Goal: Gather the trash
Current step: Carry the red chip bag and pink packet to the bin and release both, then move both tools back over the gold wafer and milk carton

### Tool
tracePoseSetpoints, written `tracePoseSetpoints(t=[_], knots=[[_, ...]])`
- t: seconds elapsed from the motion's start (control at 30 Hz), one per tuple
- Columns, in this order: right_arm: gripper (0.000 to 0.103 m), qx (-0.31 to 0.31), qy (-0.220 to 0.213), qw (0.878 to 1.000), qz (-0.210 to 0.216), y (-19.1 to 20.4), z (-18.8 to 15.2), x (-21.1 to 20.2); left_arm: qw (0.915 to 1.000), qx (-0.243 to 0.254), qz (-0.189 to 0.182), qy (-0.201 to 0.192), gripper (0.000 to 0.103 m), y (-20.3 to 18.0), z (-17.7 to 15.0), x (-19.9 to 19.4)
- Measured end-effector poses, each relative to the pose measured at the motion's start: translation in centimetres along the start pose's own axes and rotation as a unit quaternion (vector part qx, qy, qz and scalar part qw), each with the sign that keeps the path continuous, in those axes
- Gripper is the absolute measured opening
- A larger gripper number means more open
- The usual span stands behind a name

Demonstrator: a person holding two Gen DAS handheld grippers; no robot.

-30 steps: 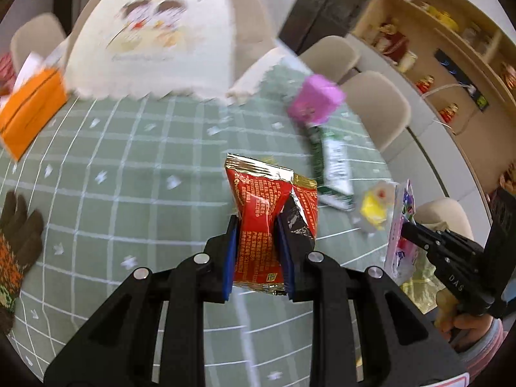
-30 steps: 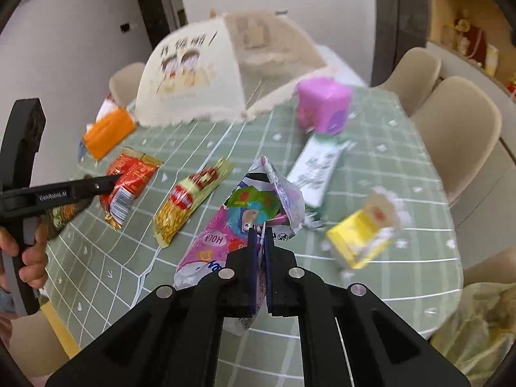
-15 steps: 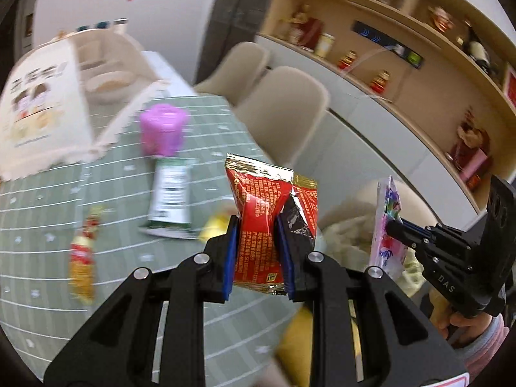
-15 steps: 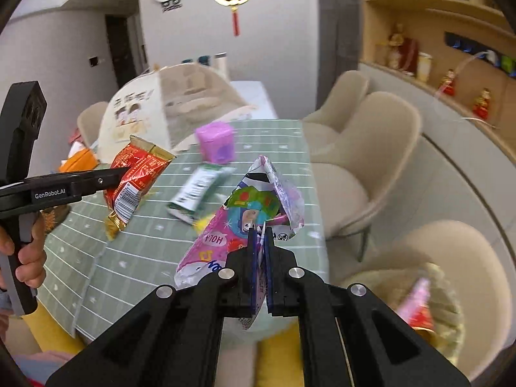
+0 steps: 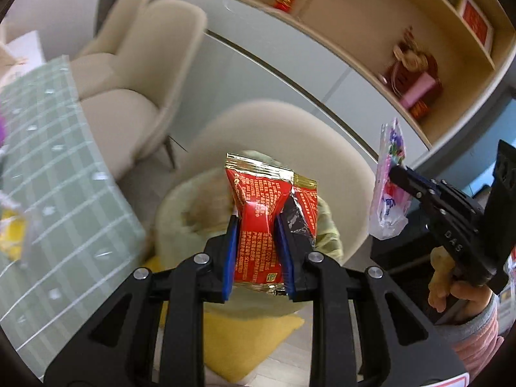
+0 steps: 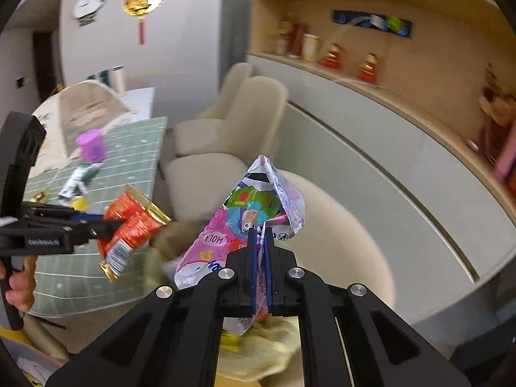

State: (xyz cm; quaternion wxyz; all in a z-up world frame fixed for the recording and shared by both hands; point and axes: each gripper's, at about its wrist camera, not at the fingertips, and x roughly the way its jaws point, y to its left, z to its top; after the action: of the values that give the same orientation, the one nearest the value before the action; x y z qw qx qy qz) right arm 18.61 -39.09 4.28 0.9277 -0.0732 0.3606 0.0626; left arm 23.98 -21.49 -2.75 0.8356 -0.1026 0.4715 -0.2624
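My left gripper (image 5: 258, 222) is shut on a red and gold snack packet (image 5: 262, 200); it also shows in the right wrist view (image 6: 129, 229), held off the table's edge. My right gripper (image 6: 260, 235) is shut on a pink and white cartoon wrapper (image 6: 245, 222), seen in the left wrist view (image 5: 388, 187) at the right. Both are in the air above a cream chair seat with a pale yellow-green bag (image 5: 200, 213) on it; the bag (image 6: 271, 351) lies under my right gripper.
The green checked table (image 5: 61, 193) is at the left with a yellow wrapper (image 5: 11, 235). On it also lie a purple cup (image 6: 92, 146) and a green-white wrapper (image 6: 77, 180). Cream chairs (image 6: 225, 135) and a curved white cabinet (image 6: 387, 174) with shelves stand behind.
Both grippers have swung right, away from the table, carrying their wrappers to above the chair and the bag. Their grips are unchanged.
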Motion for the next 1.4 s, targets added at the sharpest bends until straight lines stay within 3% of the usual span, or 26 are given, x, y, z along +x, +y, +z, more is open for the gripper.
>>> tracePoseSetpoints(t=[0.07, 0.23, 0.5, 0.7, 0.87, 1.03, 1.23, 1.3, 1.33, 1.37, 1.4], knots=[[0.006, 0.009, 0.002, 1.000, -0.005, -1.2, -0.2, 0.3, 0.9997, 0.011, -0.014, 0.014, 0.030, -1.1, 0.3, 2.1], [0.006, 0.013, 0.010, 1.000, 0.000, -2.1, -1.3, 1.1, 0.9983, 0.034, 0.020, 0.044, 0.034, -2.3, 0.6, 5.2], [0.006, -0.001, 0.023, 0.999, 0.026, -1.1, -1.5, 3.8, 0.9994, -0.007, -0.018, 0.029, 0.040, -1.2, 1.1, 3.6], [0.006, 0.002, 0.028, 0.997, 0.072, -0.1, -1.2, 5.3, 0.9996, -0.020, 0.019, -0.004, 0.040, 0.0, 1.2, 0.8], [0.006, -0.012, 0.061, 0.990, 0.129, 2.3, -2.1, 8.6, 0.9981, -0.019, 0.057, -0.014, 0.040, 0.8, -0.3, -1.6], [0.006, -0.046, 0.134, 0.983, 0.116, 3.4, -4.8, 13.0, 0.9962, -0.046, 0.073, -0.009, 0.040, 3.0, -2.4, -3.8], [0.007, -0.013, 0.145, 0.982, 0.124, 2.3, -5.3, 13.0, 0.9914, -0.068, 0.112, -0.008, 0.040, 5.9, -5.4, -6.0], [0.016, -0.006, 0.139, 0.983, 0.119, 2.2, -5.3, 12.5, 0.9904, -0.077, 0.115, -0.003, 0.040, 6.9, -6.2, -6.4], [0.032, -0.002, 0.133, 0.984, 0.119, 2.1, -5.1, 12.0, 0.9898, -0.082, 0.116, -0.001, 0.040, 7.5, -6.7, -6.6], [0.042, 0.002, 0.128, 0.984, 0.121, 2.1, -5.0, 11.6, 0.9893, -0.087, 0.117, 0.000, 0.040, 8.1, -7.1, -6.9], [0.042, 0.004, 0.124, 0.985, 0.121, 2.0, -4.9, 11.3, 0.9883, -0.093, 0.120, 0.001, 0.040, 8.8, -7.5, -7.2]])
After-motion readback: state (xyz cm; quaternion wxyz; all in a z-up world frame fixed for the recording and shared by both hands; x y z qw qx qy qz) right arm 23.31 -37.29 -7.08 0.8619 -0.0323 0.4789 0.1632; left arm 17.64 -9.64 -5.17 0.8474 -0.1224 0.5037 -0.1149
